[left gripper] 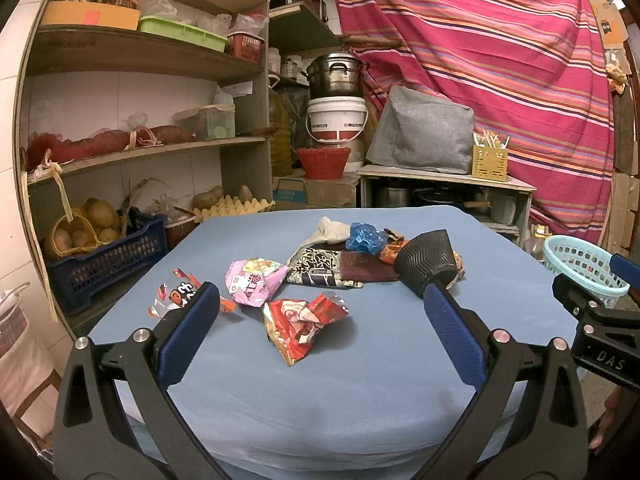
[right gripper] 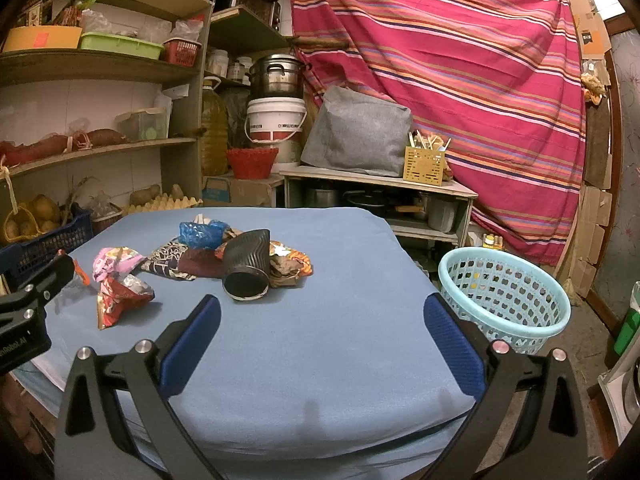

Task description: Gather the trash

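Both grippers hang over the near edge of the blue surface (right gripper: 320,360), and both are released: the left gripper (left gripper: 320,320) has its jaws spread wide with nothing between them, and the right gripper (right gripper: 322,328) is just as wide and just as empty.

All the trash sits toward the far half. A red crumpled wrapper (left gripper: 304,326) lies nearest, alone, with bare cloth all round it. Just beyond it is a pink wrapper (left gripper: 256,282), and a red-and-white wrapper (left gripper: 176,294) lies near the left edge, partly behind the left gripper's finger. Farther back, a black ribbed cup (right gripper: 246,270) lies on its side, its mouth facing the near edge, touching a heap of a blue plastic bag (right gripper: 200,234), a black-and-white packet (left gripper: 316,268) and an orange wrapper (right gripper: 290,266).

The whole near half is open. Off the right edge, a light-blue basket (right gripper: 504,304) stands just beside the surface.
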